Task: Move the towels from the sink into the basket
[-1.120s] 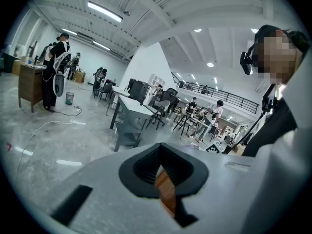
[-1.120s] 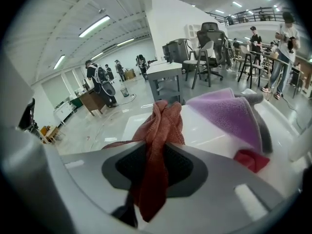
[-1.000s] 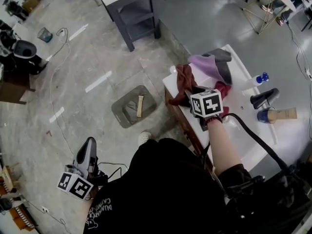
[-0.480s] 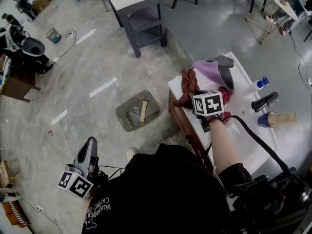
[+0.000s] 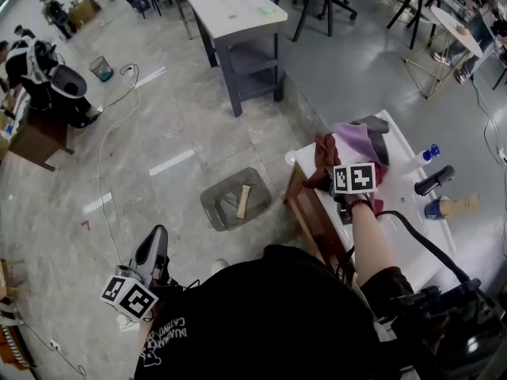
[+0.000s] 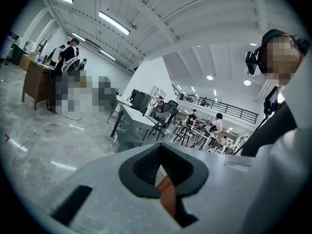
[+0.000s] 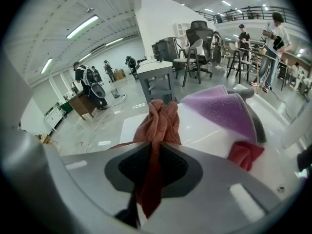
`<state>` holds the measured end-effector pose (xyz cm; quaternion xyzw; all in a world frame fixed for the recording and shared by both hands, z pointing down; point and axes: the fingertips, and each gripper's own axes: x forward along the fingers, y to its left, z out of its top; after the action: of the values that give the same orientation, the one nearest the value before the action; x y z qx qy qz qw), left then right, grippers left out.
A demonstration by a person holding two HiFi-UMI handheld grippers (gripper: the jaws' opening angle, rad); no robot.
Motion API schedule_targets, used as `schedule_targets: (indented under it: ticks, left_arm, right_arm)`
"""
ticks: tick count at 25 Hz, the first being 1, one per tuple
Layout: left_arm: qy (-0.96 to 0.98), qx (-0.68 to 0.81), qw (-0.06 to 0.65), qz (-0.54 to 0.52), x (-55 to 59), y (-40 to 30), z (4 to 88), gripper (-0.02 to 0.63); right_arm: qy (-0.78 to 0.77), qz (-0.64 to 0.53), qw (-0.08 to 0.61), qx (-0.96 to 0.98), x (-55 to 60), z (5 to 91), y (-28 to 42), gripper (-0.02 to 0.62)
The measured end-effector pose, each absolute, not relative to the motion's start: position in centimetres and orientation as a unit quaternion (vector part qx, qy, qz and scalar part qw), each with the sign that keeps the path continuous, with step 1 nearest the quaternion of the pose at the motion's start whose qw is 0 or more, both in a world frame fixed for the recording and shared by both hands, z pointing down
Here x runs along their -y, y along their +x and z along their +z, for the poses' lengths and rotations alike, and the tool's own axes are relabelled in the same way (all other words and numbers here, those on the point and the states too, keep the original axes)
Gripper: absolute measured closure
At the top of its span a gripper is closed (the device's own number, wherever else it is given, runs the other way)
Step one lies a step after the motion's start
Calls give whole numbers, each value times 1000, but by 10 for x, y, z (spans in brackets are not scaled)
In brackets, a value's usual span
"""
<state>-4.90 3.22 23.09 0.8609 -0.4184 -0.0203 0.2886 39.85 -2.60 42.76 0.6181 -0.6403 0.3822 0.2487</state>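
Nearest the person, the left hand-held gripper (image 6: 162,169) hangs low by the hip, clenched on nothing and well apart from the work. On the floor beyond it stands the grey basket (image 5: 209,207), near the foot of the wooden cabinet (image 5: 305,208) that carries the sink (image 5: 416,204). A pale strip-like thing (image 5: 244,200) lies in the basket, but no towel that can be made out, so the task looks barely begun. Up at the sink's near corner, the jaws of the right hand-held gripper (image 7: 155,152) have just been closing and now pinch the rust-red towel (image 7: 158,123). It is bunched between them, its tail hanging through, and it is still over the sink's edge. Just past it lie a purple towel (image 5: 354,138) over a grey towel (image 5: 380,125), with a red towel (image 7: 244,153) beside them, so at least these three are left. The black faucet (image 5: 434,180) and a blue bottle (image 5: 430,152) stand apart to the right, unlikely to hinder. The purple towel lies close enough that it might drag along. Farther off stand a table (image 5: 238,10), chairs and people.
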Motion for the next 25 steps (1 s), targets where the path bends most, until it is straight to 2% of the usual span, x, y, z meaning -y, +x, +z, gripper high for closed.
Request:
schedule_targets:
  ticks: [5,10,16,25]
  left_arm:
    - [867,409,281,-34,-17,-85,222,602]
    - [869,411,272,-43,-3,-138,214,603]
    - [870,406,274,-53,18,-196,214,603]
    - [880,375,285,-57,40,-246,225,602]
  right_arm:
    - [638,377,269,616,26,425,398,531]
    - [670,368,251,594,26,407,382,532]
    - [678,351,200,614,39,374,315,532]
    - [653,341,181,651,55,355,202,532]
